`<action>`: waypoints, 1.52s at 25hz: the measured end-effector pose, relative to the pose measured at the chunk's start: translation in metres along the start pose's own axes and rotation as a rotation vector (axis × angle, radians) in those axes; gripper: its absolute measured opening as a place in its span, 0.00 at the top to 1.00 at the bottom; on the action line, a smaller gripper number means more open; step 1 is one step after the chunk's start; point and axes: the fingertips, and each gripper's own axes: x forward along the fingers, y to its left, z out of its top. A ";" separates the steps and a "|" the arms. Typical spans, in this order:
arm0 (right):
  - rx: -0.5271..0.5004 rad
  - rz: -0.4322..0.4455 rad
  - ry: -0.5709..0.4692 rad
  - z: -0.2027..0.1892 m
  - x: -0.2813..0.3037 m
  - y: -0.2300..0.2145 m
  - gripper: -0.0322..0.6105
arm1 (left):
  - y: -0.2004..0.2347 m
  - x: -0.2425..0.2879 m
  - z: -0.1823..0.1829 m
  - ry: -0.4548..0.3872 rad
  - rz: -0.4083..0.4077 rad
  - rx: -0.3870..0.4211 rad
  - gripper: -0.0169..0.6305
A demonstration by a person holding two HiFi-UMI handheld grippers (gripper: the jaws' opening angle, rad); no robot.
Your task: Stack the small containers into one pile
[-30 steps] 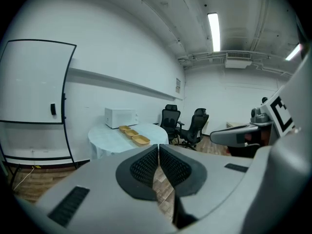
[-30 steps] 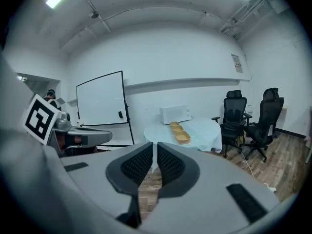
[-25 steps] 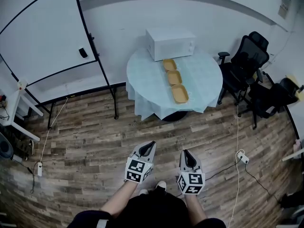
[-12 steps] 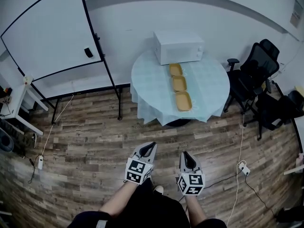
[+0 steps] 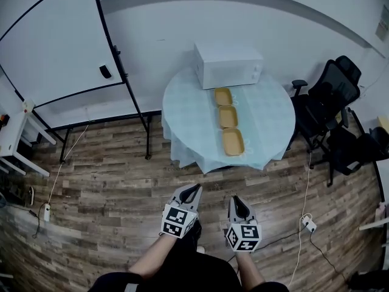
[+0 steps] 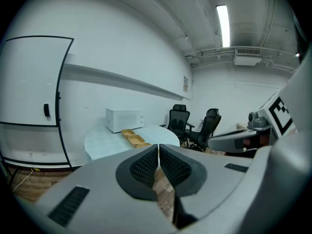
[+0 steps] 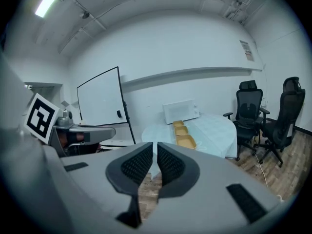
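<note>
Three small tan containers lie in a row on the round table [image 5: 188, 111]: far one [image 5: 223, 96], middle one [image 5: 228, 117], near one [image 5: 233, 142]. None is stacked. Both grippers hang over the wooden floor, well short of the table. My left gripper [image 5: 193, 189] is shut with nothing between its jaws, and my right gripper [image 5: 234, 201] is shut and empty too. The left gripper view shows the row of containers [image 6: 135, 139] far beyond the left gripper [image 6: 159, 150]. In the right gripper view the containers [image 7: 181, 130] lie far past the right gripper [image 7: 155, 147].
A white microwave [image 5: 228, 64] stands at the table's back edge behind the containers. A whiteboard on a stand [image 5: 55, 47] is at the left. Black office chairs [image 5: 328, 96] stand to the right. A cable and power strip [image 5: 309, 225] lie on the floor at right.
The head view has shifted and the table now sits a little nearer and lower in the picture. Both grippers stay shut in about the same place in front of the body.
</note>
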 end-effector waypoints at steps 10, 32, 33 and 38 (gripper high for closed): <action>-0.012 0.002 0.018 0.045 0.112 -0.013 0.91 | 0.075 0.088 0.033 0.004 -0.028 -0.002 0.94; -0.028 -0.065 0.142 0.053 0.228 -0.082 0.90 | 0.136 0.209 0.044 0.079 -0.120 -0.015 0.94; -0.029 -0.062 0.149 0.052 0.234 -0.088 0.90 | 0.138 0.216 0.046 0.082 -0.120 -0.012 0.94; -0.036 -0.034 0.203 0.046 0.268 -0.124 0.84 | 0.139 0.257 0.058 0.076 -0.121 0.009 0.94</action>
